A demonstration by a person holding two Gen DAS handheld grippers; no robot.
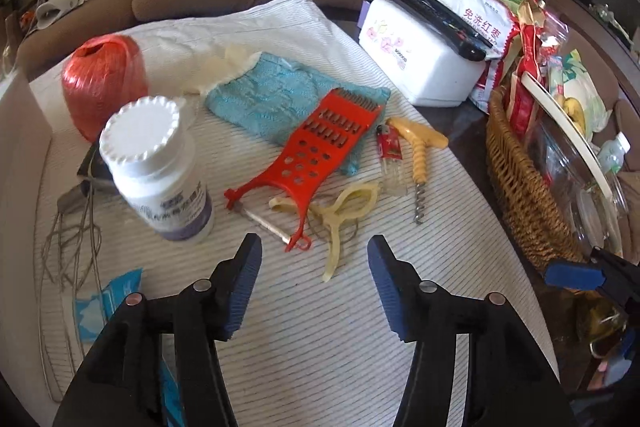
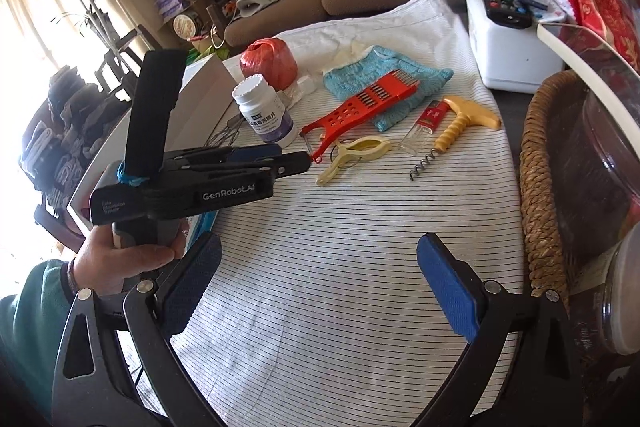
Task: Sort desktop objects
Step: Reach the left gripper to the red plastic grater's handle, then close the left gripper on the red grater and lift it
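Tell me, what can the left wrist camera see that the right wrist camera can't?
Only the left wrist view shows the bananas in the wicker basket and the blue packet on the cloth. Only the right wrist view shows the person's hand holding the left gripper from the side, plus the plant by the bright window. Both show the red grater, the white bottle, the corkscrew and the orange twine ball.
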